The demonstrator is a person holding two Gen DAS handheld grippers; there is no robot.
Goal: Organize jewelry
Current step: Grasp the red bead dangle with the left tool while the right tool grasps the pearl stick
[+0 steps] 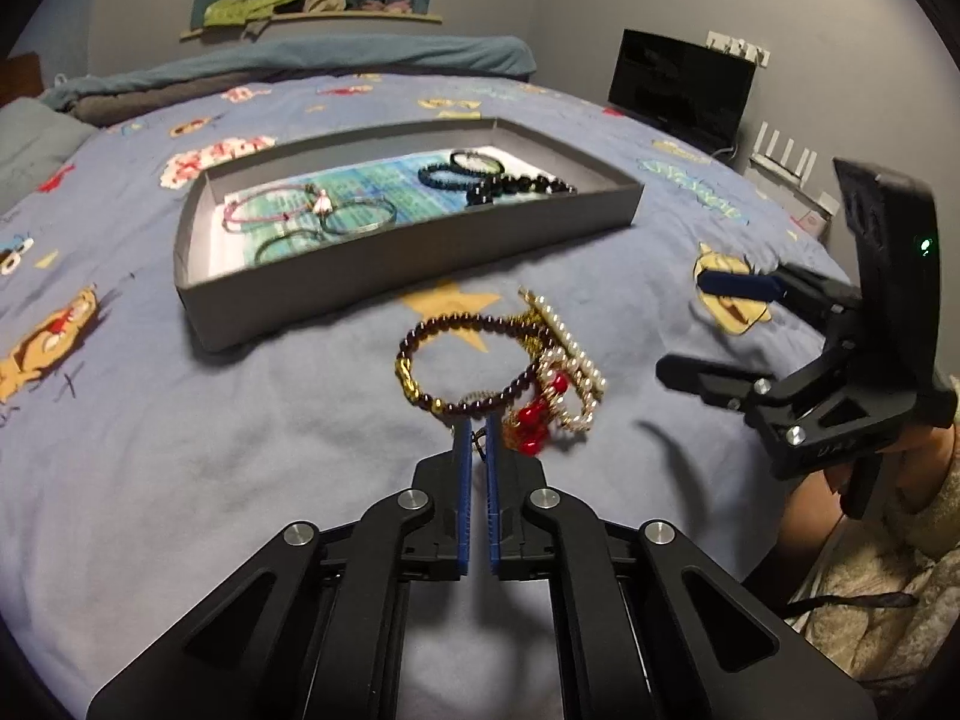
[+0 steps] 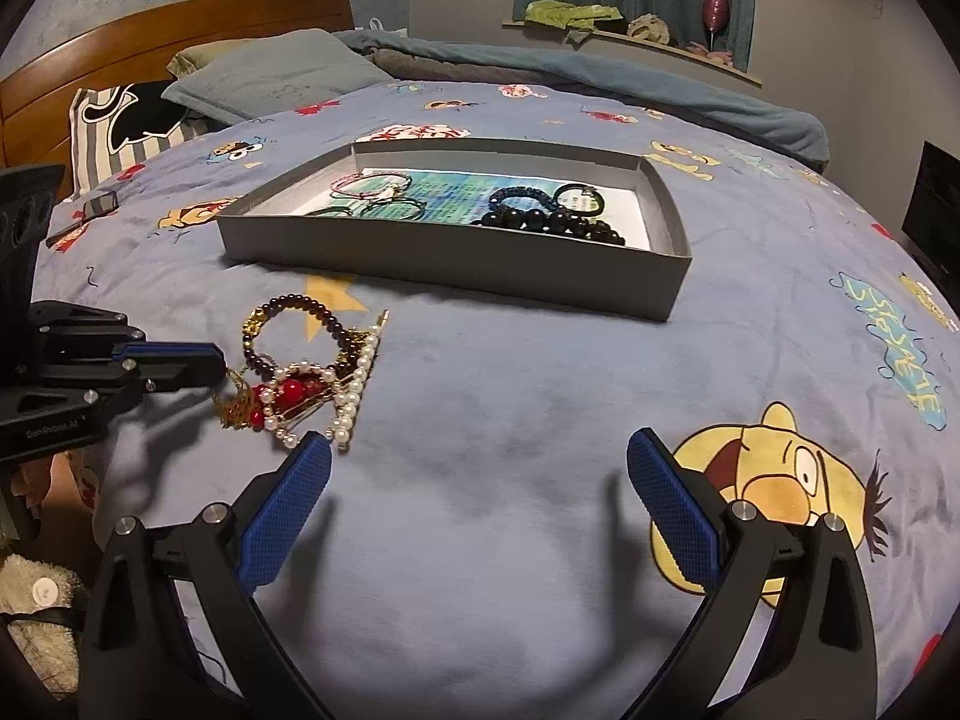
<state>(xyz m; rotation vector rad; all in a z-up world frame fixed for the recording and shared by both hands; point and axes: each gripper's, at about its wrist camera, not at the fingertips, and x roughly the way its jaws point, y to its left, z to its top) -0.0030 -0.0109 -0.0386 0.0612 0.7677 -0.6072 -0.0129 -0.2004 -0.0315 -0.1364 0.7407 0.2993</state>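
A heap of jewelry lies on the blue bedspread: a dark beaded bracelet (image 1: 474, 360) (image 2: 300, 324), a gold chain, a pearl hair clip (image 1: 570, 348) (image 2: 360, 378) and red beads (image 1: 534, 426). My left gripper (image 1: 477, 426) is shut at the near edge of the dark beaded bracelet, pinching it; it also shows in the right wrist view (image 2: 216, 369). My right gripper (image 2: 480, 456) is open and empty over bare bedspread, right of the heap; it also shows in the left wrist view (image 1: 678, 324). A grey box (image 1: 420, 252) (image 2: 456, 264) farther back holds several bracelets.
Pillows (image 2: 270, 78) and a wooden headboard (image 2: 150, 36) lie at the far left of the bed. A folded blanket (image 1: 300, 60) runs along the far edge. A dark monitor (image 1: 678, 84) stands beyond the bed's right side. A small dark object (image 2: 99, 204) lies near the pillows.
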